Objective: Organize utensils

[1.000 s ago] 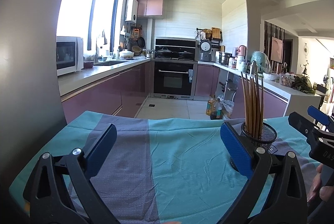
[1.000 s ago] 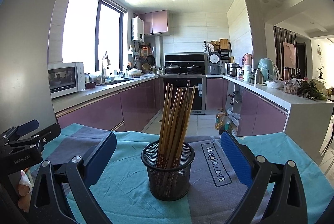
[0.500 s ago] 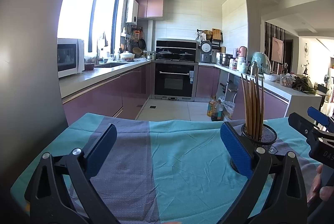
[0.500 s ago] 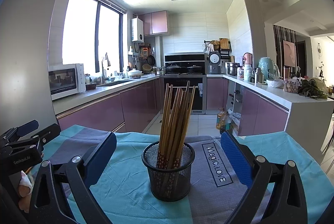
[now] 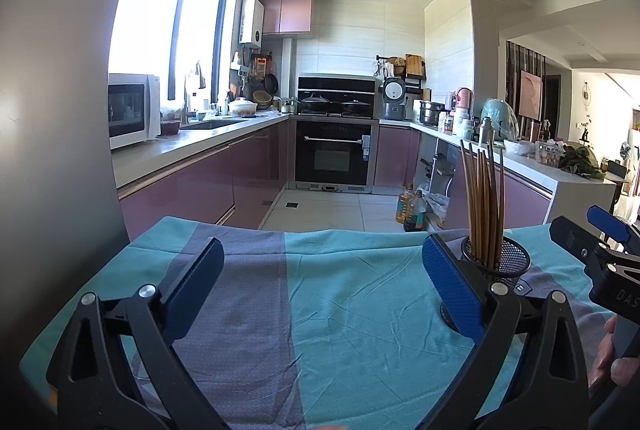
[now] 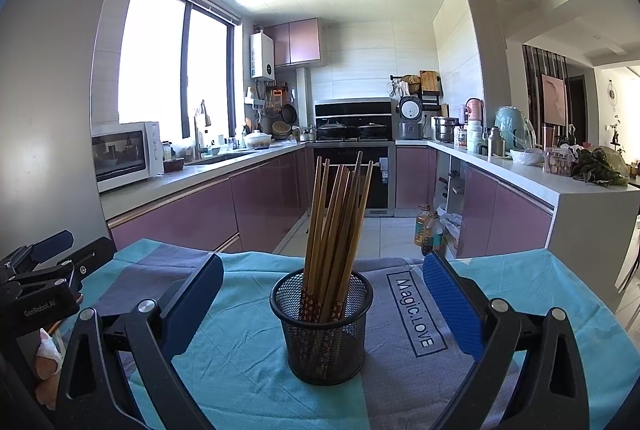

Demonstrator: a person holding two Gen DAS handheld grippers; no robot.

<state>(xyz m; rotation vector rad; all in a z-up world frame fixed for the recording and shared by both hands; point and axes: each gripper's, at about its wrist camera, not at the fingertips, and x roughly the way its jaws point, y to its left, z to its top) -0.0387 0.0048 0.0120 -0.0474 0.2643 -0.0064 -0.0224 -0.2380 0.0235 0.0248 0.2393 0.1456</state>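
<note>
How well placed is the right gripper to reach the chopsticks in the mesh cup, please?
Probably well: the right gripper is open, the mesh cup stands straight ahead between its fingers, and the chopsticks stick up with nothing in front.

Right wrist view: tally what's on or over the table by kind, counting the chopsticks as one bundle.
Mesh holder: 1
Chopstick bundle: 1
Tablecloth: 1
Grippers: 2, left gripper and right gripper
Total: 5
</note>
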